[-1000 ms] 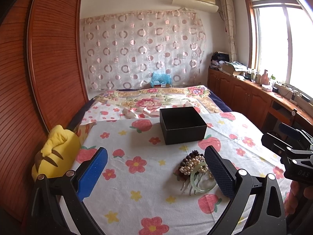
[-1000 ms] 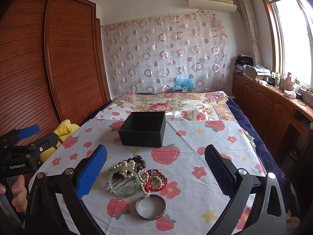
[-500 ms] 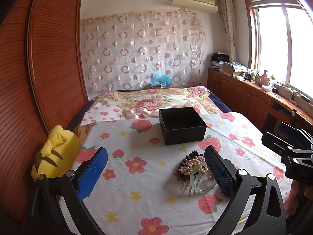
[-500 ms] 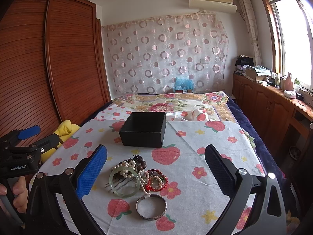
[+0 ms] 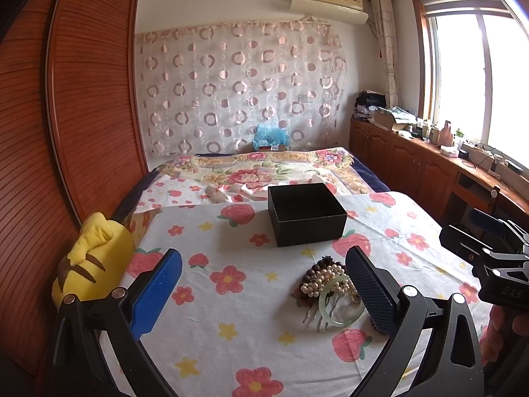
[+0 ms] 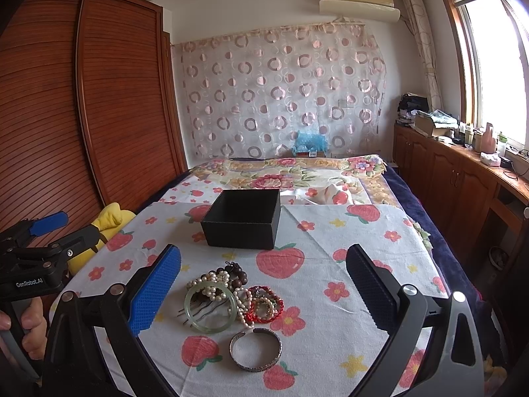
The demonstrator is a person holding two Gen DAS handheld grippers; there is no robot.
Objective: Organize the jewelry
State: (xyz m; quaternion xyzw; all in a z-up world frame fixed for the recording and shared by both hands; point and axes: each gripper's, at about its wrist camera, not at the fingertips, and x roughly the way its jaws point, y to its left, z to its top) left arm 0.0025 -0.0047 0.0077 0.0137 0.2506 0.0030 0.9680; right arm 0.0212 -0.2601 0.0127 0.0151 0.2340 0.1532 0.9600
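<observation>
An open black box (image 5: 305, 213) (image 6: 243, 218) stands on the flowered cloth. In front of it lies a pile of jewelry: a green jade bangle (image 6: 210, 307) (image 5: 340, 301), pearl strands (image 6: 215, 279), dark wooden beads (image 6: 236, 271), red bead bracelets (image 6: 264, 304), a hair comb (image 6: 198, 312) and a silver cuff bracelet (image 6: 256, 349). My left gripper (image 5: 263, 292) is open and empty, above the cloth, left of the pile. My right gripper (image 6: 263, 292) is open and empty, above the pile.
A yellow plush toy (image 5: 89, 264) lies at the cloth's left edge by the wooden wardrobe (image 5: 66, 132). A floral bedspread (image 5: 258, 172) lies behind the box. Wooden cabinets (image 6: 463, 185) with clutter run along the right under the window.
</observation>
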